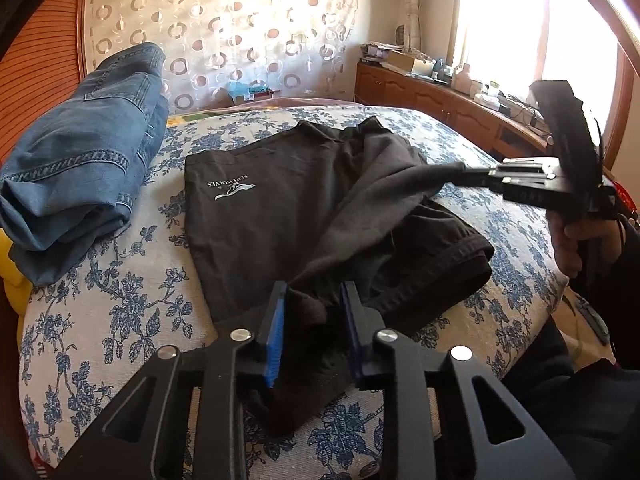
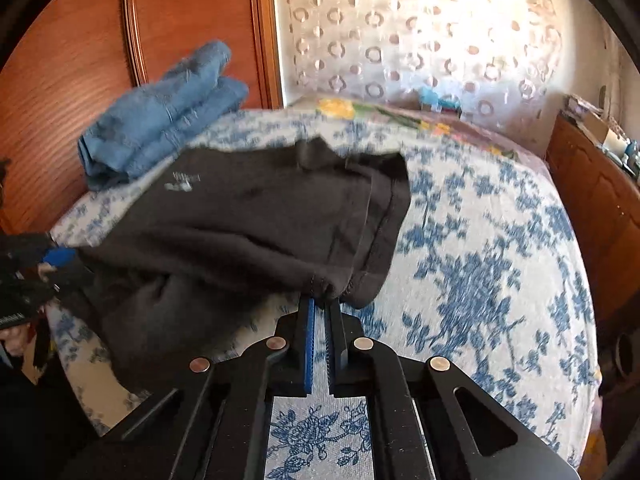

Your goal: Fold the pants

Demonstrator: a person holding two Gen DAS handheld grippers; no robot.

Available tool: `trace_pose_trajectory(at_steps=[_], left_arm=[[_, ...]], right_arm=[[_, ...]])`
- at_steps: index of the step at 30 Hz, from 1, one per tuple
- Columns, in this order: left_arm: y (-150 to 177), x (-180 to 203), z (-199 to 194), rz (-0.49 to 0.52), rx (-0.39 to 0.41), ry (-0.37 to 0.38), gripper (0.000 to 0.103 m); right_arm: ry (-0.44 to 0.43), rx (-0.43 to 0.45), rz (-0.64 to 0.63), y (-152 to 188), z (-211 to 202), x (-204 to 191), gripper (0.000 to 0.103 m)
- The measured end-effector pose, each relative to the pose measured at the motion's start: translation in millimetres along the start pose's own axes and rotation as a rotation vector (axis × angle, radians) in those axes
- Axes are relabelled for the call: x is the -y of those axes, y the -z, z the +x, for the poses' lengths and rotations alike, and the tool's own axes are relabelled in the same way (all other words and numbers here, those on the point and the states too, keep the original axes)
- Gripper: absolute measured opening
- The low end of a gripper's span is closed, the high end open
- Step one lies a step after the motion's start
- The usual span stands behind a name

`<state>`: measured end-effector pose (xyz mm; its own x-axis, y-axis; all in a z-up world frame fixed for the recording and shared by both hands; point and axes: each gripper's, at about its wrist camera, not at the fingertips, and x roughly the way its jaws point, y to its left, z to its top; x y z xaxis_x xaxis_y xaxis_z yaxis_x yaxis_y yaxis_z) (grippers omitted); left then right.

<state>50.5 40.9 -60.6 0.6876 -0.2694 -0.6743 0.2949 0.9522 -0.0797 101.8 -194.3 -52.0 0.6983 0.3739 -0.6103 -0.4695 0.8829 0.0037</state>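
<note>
On the bed (image 1: 120, 320), black pants (image 1: 280, 216) lie partly folded at centre, logo panel flat toward 11 o'clock from the left hand-held gripper (image 1: 314, 300). Left hand-held gripper: jaws narrowed, blue pads on either side of a bunched dark edge at the near end; grip looks made but pad contact not fully clear. Right hand-held gripper (image 2: 323, 302): jaws all but closed, pinching the stitched hem at its tips; in the left wrist view it sits at 3 o'clock, cloth stretched taut from it down to the pants. Held edge runs roughly 3 to 6 o'clock between the two grippers; main body lies beyond, toward 12. Both equally near. Likely next: carry that edge over toward 11–12. Folded jeans (image 1: 80, 160) at 10 o'clock, well apart.
</note>
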Motion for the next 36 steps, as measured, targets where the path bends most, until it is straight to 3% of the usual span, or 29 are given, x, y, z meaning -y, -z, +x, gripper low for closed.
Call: trace_pose_trajectory(at_steps=[6,15,32,33,36], left_arm=[[-5,-1,-11,-0.022,0.043,0.024,0.013],[1,-7,-22,-0.056,0.073,0.037,0.011],[19,-20,-20,-0.103,0.052,0.017,0.011],[19,-20,-19,-0.103,0.049,0.017,0.011],[20,-19,-18,-0.1,0.044,0.016,0.011]], right_arm=[[0.002,0.07,-0.021,-23,-3,-3,0.004],[-0.031,0.133,-0.101,-91,23,-33,0.004],[-0.045,0.069,-0.209,-142,101,-73,0.004],[-0.037,0.063,-0.205,-141,102,-74,0.006],[-0.045,0.031,-0.172,-137,106,-69,0.024]])
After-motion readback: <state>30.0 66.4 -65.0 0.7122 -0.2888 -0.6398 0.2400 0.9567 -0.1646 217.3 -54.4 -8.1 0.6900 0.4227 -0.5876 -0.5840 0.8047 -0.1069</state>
